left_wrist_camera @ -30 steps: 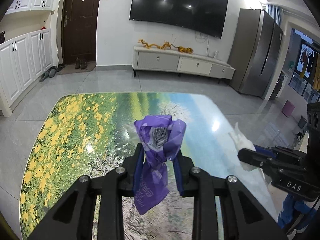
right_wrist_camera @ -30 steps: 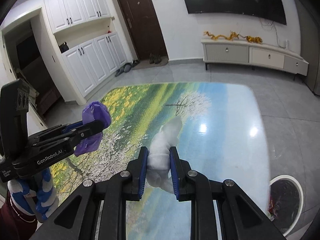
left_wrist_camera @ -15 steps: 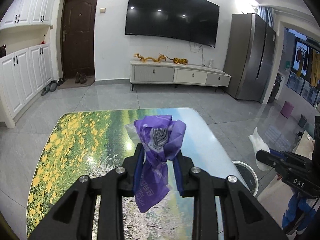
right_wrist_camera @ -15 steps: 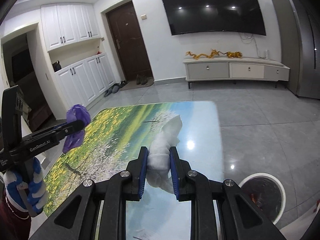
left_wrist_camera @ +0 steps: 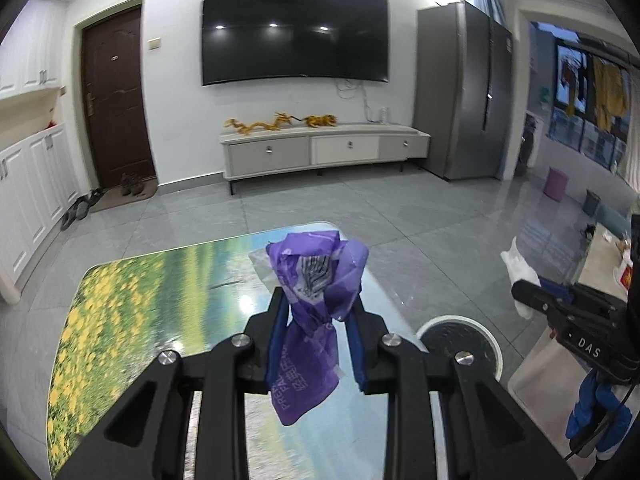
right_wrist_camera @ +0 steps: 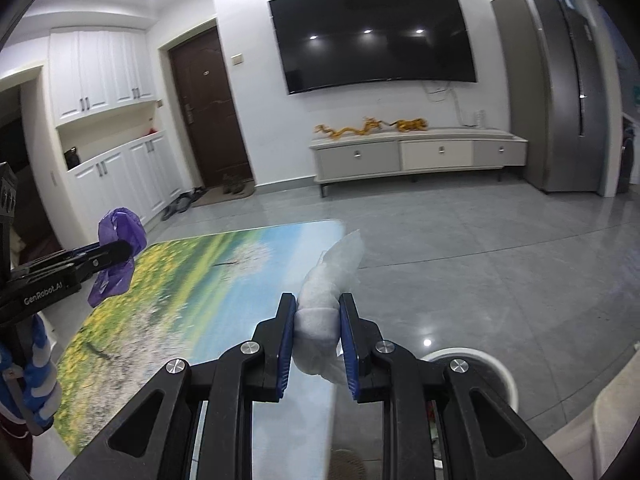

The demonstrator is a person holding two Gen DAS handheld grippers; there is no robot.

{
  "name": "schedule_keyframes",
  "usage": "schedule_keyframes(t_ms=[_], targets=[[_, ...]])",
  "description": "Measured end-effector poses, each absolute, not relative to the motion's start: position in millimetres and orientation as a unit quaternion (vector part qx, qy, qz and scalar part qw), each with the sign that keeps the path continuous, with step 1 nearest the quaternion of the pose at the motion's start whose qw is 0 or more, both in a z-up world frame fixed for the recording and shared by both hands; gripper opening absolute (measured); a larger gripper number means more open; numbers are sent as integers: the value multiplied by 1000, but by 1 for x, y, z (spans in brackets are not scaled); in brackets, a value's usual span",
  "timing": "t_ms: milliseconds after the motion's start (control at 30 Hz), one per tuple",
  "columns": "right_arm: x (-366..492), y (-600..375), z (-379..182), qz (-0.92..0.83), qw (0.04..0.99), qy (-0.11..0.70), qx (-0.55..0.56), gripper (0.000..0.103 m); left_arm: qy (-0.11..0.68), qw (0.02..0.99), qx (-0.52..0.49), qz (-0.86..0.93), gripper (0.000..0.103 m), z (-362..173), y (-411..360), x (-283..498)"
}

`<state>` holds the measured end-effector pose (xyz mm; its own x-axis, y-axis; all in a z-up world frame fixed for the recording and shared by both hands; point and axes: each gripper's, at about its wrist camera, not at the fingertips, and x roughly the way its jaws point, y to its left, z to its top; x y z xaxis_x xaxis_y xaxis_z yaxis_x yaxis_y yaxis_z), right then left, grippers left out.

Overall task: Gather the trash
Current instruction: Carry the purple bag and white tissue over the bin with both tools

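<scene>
Left gripper (left_wrist_camera: 318, 312) clamps purple wrapper (left_wrist_camera: 312, 304); right gripper (right_wrist_camera: 318, 330) clamps white tissue (right_wrist_camera: 326, 300). Risk: releasing short of the bin (left_wrist_camera: 486, 326) drops both on the floor.

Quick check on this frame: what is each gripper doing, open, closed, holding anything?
Left gripper: closed on the purple wrapper, held above the table.
Right gripper: closed on the white crumpled tissue, near the round bin.
</scene>
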<state>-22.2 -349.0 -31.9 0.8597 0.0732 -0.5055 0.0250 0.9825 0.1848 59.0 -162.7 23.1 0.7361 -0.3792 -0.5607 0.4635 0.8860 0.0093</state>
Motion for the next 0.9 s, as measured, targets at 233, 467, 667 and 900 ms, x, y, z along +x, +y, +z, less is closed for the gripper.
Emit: schedule_keyframes(t_ms=[233, 467, 667, 900], targets=[[-26, -394, -53, -30, 953, 276, 121, 21, 296, 908, 126, -270, 26, 3, -235, 60], [-29, -437, -82, -74, 937, 301, 159, 21, 319, 880, 170, -307, 26, -27, -297, 61], [-24, -463, -108, -97, 923, 325, 181, 21, 343, 857, 202, -328, 26, -56, -344, 66], [-19, -489, -134, -114, 907, 353, 201, 21, 375, 835, 225, -335, 26, -90, -386, 79]])
